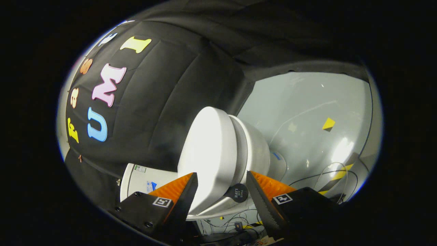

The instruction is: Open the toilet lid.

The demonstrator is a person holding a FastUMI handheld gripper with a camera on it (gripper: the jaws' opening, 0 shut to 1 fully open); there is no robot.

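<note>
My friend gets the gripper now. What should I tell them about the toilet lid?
Gripper: open, fingers apart, gripping nothing.
Lid: white, seen between the fingers and just ahead of them; neither finger clearly presses on it. It looks closed against the seat, though the tilted view makes that hard to judge.
Toilet: stands against the black cloth wall.
Done: gripper brought up to the lid.
Left: catch the lid's edge and swing it open.

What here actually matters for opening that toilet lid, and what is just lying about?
For the job:
- toilet lid, closed, lying between and ahead of the open jaws
- toilet bowl under it
- gripper, touching neither side of the lid that I can tell

Just lying about:
- cables on the grey floor
- striped tape
- tank with stickers
</note>
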